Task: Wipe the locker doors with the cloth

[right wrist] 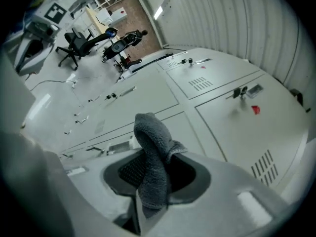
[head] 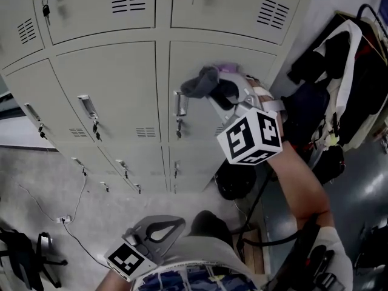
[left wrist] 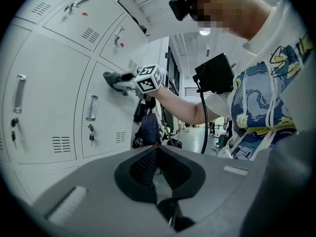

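Ahead of the right gripper (head: 225, 97), pinched firmly between its jaws, is the dark grey terry cloth (head: 205, 82). It is bunched into a thick fold whose free end stands proud of the jaw tips. That hold looks deliberate, since with the wad leading, soft fabric rather than hard plastic meets the pale grey metal locker door (head: 242, 62). The right gripper view shows the same grasp, with the jaws closed onto the cloth (right wrist: 154, 164) and the door panels spread out beyond it. From the head view the cloth seems pressed against the upper part of the door, or all but touching it; which of the two I cannot tell.

Just to the left of that gripper's tip sits the chrome pull handle (head: 180, 103), with a small key (head: 179, 126) hanging under it. Starting beside the handle probably lets each stroke run away from it across the bare panel, so the loose fold does not catch on the key.

Low and well behind the working gripper, the left gripper (head: 154, 230) hangs near the person's waist. Its jaws are together on nothing (left wrist: 158, 181), presumably parked because one cloth needs only one tool. Wiping seems to be under way on this door.
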`<state>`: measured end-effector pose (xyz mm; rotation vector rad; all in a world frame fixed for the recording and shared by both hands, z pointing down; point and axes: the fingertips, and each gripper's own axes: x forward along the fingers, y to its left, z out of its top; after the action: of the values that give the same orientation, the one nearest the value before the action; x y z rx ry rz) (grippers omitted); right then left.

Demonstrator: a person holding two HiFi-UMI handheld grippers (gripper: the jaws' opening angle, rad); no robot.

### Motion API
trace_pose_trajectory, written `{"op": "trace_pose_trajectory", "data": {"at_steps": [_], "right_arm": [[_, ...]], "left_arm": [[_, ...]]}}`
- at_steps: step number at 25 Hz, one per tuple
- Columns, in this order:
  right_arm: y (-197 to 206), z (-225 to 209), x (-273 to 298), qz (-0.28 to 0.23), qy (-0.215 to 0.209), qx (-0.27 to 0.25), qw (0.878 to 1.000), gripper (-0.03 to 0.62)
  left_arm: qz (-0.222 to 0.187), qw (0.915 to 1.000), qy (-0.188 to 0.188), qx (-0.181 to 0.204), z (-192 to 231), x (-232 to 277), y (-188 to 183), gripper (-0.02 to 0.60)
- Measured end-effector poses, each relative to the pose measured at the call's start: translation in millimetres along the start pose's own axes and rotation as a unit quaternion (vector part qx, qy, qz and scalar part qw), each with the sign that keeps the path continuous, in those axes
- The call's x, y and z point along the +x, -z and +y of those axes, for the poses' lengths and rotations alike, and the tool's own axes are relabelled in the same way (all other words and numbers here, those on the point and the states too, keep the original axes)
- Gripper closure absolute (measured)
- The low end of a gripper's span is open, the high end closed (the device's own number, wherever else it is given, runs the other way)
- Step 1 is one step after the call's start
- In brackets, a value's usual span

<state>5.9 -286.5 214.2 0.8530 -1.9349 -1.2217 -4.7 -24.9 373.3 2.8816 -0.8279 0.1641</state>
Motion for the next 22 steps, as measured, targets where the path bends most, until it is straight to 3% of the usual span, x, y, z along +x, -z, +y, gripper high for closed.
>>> {"op": "trace_pose_trajectory", "data": {"at_steps": [6, 22], "right_arm": [[-20.3, -44.3, 5.5, -0.015, 0.058, -0.016, 0.998, 0.479], [20.7, 53.1, 40.3, 0.034, -0.018, -0.033, 0.999, 0.479]], "left_arm": [[-0.003, 0.9999, -0.011, -0.001, 2.5, -11.2, 1.8, 0.58], [-0.002, 0.9998, -0.016, -0.014, 5.6, -21.3, 6.0, 0.58]]}}
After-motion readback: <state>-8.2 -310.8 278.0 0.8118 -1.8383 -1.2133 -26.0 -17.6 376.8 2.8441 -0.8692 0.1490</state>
